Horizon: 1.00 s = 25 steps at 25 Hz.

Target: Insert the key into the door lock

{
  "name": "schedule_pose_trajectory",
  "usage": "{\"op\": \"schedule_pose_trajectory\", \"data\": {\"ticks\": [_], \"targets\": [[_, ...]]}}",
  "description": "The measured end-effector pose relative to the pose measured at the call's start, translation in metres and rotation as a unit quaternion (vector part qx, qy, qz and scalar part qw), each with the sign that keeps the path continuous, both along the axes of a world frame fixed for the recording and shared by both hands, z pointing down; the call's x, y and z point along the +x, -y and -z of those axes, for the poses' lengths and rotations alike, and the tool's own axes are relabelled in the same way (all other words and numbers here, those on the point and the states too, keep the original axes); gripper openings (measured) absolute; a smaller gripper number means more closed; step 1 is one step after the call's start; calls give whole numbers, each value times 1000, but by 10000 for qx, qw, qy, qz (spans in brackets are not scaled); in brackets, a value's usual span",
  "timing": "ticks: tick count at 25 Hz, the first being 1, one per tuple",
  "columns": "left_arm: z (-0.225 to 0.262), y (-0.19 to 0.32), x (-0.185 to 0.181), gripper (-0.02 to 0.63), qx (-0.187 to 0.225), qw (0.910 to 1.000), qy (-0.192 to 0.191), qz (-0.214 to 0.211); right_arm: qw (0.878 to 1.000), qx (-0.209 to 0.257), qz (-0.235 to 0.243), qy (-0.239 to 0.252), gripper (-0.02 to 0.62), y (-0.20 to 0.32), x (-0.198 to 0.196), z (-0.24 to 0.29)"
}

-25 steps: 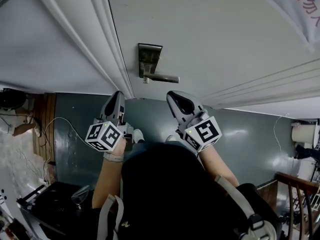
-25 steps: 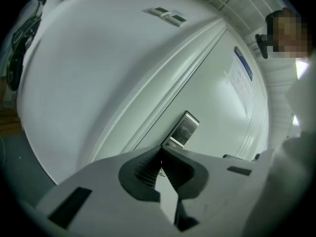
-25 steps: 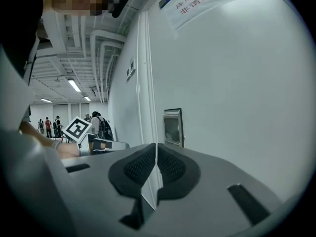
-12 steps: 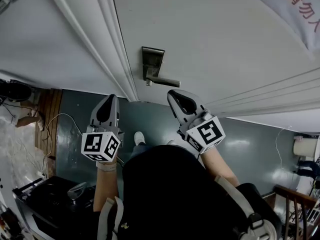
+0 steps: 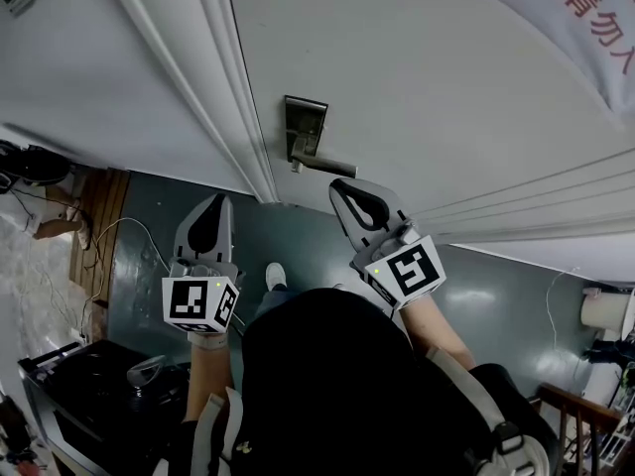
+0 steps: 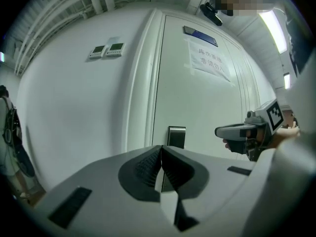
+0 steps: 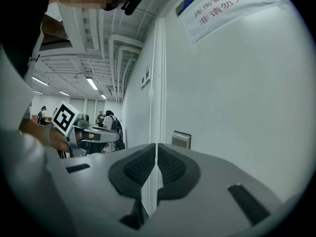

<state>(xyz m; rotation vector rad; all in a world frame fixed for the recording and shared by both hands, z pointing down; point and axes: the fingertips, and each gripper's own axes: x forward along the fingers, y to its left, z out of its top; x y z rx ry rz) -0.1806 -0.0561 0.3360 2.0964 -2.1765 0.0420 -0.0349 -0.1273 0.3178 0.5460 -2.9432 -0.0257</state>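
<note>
Right claw (image 5: 345, 190) is pinched closed, no key I can see, just short of the lock (image 5: 305, 125) by its handle (image 5: 325, 165); left claw (image 5: 211, 209), closed too, sits farther back but points straight at the lock.

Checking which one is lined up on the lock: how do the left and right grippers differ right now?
Position: right gripper is just under the lever handle; left gripper is off to the side, below the door frame. Aim: the lock plate sits right over the left gripper's jaw line in its view, but right of the right gripper's. Shared: both shut, no key visible.
</note>
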Motion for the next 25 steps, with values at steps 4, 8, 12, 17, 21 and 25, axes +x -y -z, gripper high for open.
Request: {"op": "schedule_pose_trajectory", "data": {"ticks": [4,8,12,17,21,25], "targets": [[6,-4,5,9,46,10000,33,-11,9999,-10,108,-14,25,-4,0,2],[12,-8,10,9,29,9999,145,2,9997,34,231,-20,25,-9,-1,5],[17,-13,11,9,99,9998,180,65,9991,134,394,15,24,-15,-3,7],[19,-16,15,9,187,9998,83,60,9991,84,405,-49,23,-20,-1,3],[20,-17,19,9,201,9997,111,60,9992,-33,390,-49,23,-21,3,-2],[20,-20,18,9,231,9996,97,95,9993,-66,371,-48,23,-24,6,-4]]}}
